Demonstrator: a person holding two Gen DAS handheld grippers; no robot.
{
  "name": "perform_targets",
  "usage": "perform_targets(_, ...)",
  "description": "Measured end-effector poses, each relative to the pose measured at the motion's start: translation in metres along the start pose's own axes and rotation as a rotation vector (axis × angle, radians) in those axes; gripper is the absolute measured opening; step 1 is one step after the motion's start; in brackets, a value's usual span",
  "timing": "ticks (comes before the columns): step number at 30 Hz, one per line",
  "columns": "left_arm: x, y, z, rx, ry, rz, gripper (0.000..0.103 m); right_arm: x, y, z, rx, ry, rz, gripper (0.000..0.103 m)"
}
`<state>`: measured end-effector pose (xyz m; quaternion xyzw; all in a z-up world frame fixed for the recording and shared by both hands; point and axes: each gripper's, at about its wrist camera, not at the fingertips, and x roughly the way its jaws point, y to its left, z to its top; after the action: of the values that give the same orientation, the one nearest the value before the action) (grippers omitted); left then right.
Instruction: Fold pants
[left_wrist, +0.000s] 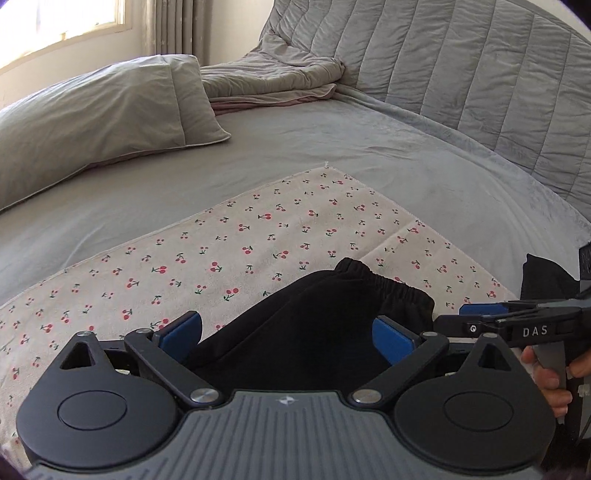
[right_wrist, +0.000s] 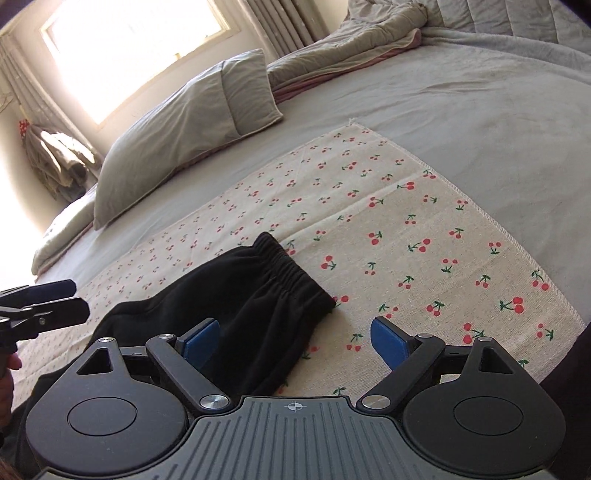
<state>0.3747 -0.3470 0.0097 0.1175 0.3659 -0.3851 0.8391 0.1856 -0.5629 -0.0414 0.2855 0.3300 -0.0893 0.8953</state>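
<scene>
Both jaws wide, nothing gripped: left hand-held gripper (left_wrist: 288, 332), right hand-held gripper (right_wrist: 291, 341). Pinch black pants (right_wrist: 255, 295) at elastic waistband (right_wrist: 286, 267) corners, fold flat on cherry-print cloth (right_wrist: 424, 236).

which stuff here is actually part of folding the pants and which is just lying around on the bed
Part of the job:
- black pants, elastic waistband showing
- cherry-print cloth the pants lie on
- left gripper, jaws open
- right gripper, jaws open

Just lying about:
- grey pillow
- rumpled grey quilt at the head of the bed
- grey bedsheet
- clothes heap by the window
</scene>
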Motion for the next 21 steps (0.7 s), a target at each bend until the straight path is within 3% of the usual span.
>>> perform_targets(4,0.053,0.009,0.015,-0.066,0.02,-0.12,0.087,0.012,-0.013,-0.011,0.021,-0.085,0.085,0.086)
perform_targets(8,0.089,0.016,0.018,-0.089,0.046,-0.224,0.077,0.014,-0.004,-0.018,-0.075,-0.13,0.075,0.082)
perform_targets(12,0.102,0.014,0.017,-0.091,0.044,-0.289,0.059,0.016,-0.007,-0.019,-0.032,-0.147,0.114,0.06)
perform_targets(14,0.101,0.014,0.016,-0.094,0.029,-0.316,0.012,0.017,-0.012,-0.019,0.002,-0.156,0.103,0.043)
perform_targets(15,0.1,0.014,0.017,-0.105,0.014,-0.329,0.005,0.017,-0.015,-0.018,0.018,-0.154,0.105,0.03)
perform_targets(21,0.085,0.001,0.023,-0.066,-0.131,-0.365,0.005,-0.003,-0.018,-0.014,0.037,-0.246,0.112,0.024)
